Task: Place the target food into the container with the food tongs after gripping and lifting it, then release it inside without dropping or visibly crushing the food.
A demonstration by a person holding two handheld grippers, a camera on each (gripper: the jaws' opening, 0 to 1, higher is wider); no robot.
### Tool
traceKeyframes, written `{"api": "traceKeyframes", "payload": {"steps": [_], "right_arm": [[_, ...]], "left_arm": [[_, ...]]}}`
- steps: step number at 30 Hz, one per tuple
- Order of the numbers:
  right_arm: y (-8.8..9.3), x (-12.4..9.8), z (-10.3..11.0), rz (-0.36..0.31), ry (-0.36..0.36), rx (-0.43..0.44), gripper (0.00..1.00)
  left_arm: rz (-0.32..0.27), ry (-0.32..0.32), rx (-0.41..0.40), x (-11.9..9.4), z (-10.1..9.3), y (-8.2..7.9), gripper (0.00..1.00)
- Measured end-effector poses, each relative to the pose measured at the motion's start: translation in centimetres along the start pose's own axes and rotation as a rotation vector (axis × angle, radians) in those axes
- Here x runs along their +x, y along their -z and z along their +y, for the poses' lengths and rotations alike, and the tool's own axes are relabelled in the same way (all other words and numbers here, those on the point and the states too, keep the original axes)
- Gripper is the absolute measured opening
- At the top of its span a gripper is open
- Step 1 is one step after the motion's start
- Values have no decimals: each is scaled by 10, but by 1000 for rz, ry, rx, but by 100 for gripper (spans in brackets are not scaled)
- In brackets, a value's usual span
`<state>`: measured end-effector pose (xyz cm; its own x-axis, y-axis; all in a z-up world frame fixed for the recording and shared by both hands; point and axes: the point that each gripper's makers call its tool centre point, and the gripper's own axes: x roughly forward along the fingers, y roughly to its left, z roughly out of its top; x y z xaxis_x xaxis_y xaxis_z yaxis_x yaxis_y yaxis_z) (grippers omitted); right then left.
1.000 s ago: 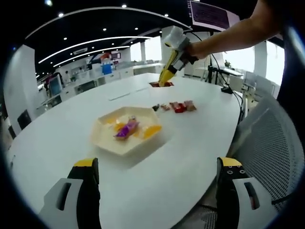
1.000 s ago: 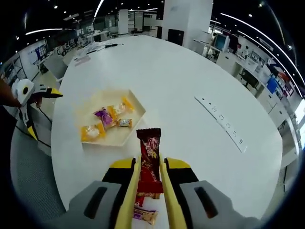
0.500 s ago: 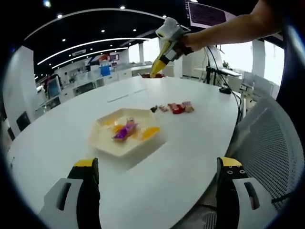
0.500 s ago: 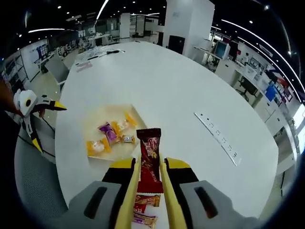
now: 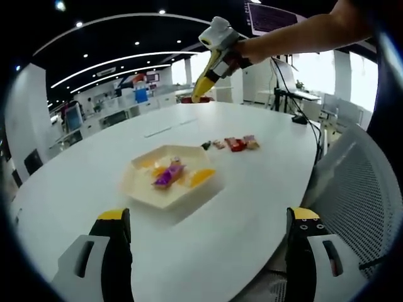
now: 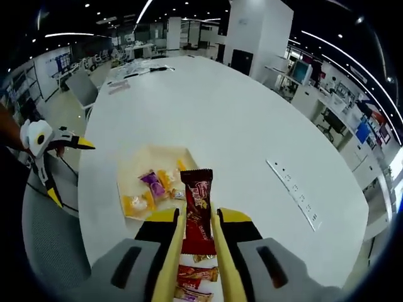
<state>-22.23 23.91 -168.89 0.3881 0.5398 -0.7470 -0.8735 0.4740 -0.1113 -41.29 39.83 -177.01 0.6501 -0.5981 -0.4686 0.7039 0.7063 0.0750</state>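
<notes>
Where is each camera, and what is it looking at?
Left gripper view: rides low on the open left gripper, facing across the round white table; a person's arm holds the right gripper high.
Right gripper view: rides on the right gripper, looking down past its dark red snack bar; the left gripper shows.
Shared: the cream hexagonal tray.

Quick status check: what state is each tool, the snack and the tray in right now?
Right tool: shut on the red snack bar.
Red snack bar: held in the air, wrapper not visibly crushed.
Left tool: open, holding nothing.
Tray: on the table, holding wrapped sweets.
Loose snacks: lying on the table beside the tray.
</notes>
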Motion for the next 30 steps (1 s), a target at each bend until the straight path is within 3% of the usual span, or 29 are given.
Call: {"api": "traceKeyframes", "payload": {"steps": [17,30], "right_arm": [[-61,28,38,-28,-73,-65,22],[-89,55,73,-22,-131,-112,23]], "left_arm": [[-1,-12,2,-1,2,0,100],[-12,-26,6,-2,5,-3,100]]}}
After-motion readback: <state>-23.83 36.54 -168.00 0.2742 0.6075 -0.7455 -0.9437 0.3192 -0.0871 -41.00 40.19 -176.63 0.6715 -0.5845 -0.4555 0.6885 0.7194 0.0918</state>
